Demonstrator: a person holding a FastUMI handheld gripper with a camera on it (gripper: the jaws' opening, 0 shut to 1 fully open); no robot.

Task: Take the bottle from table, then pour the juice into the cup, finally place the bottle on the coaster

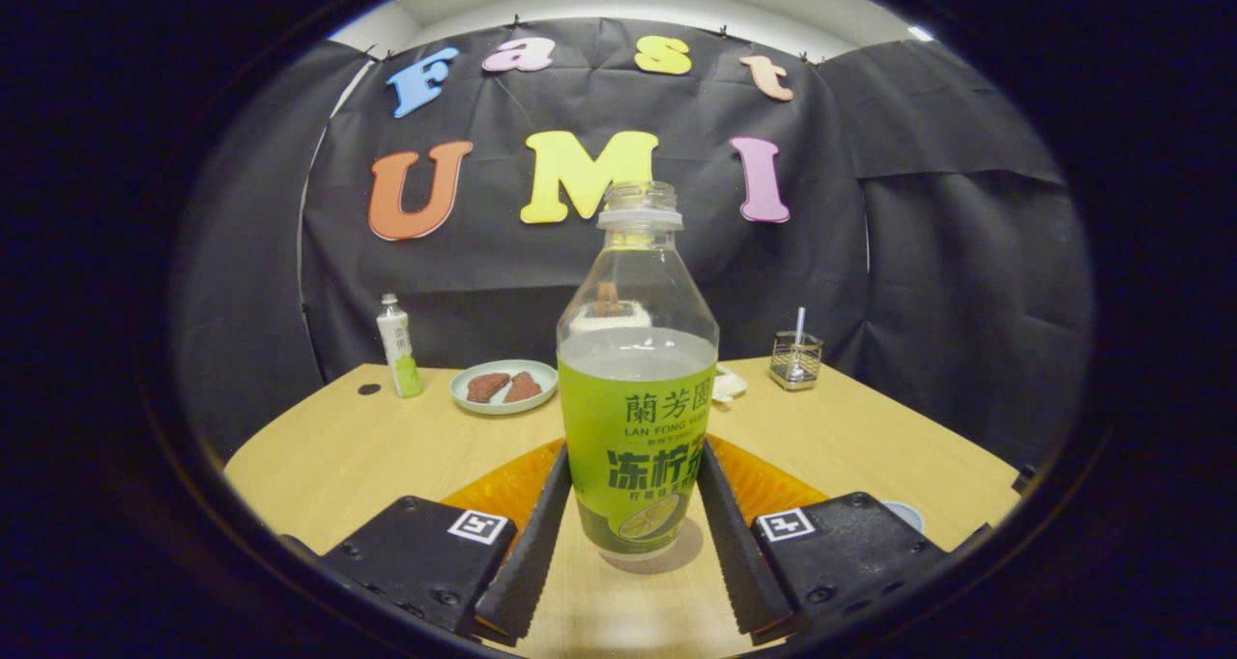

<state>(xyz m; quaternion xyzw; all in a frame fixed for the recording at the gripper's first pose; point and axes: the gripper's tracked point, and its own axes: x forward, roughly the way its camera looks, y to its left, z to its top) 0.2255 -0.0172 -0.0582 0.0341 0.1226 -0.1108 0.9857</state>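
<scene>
Fingers of the hand-held gripper (633, 514) flank an uncapped clear plastic bottle with a green label (638, 388), standing upright on the pale wooden surface (338, 456); both appear to touch its sides, though whether they press on it I cannot tell. Beyond the fingers sit a pale green plate holding two brown pieces (503, 386), a small white-and-green bottle (398, 358) and a wire holder (796, 358).

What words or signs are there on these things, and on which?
The bottle, gripped between the fingers of the gripper: a label printed in large characters.
The small bottle at the back: print too small to read.
The square markers on the gripper: black-and-white patterns, no words.
</scene>
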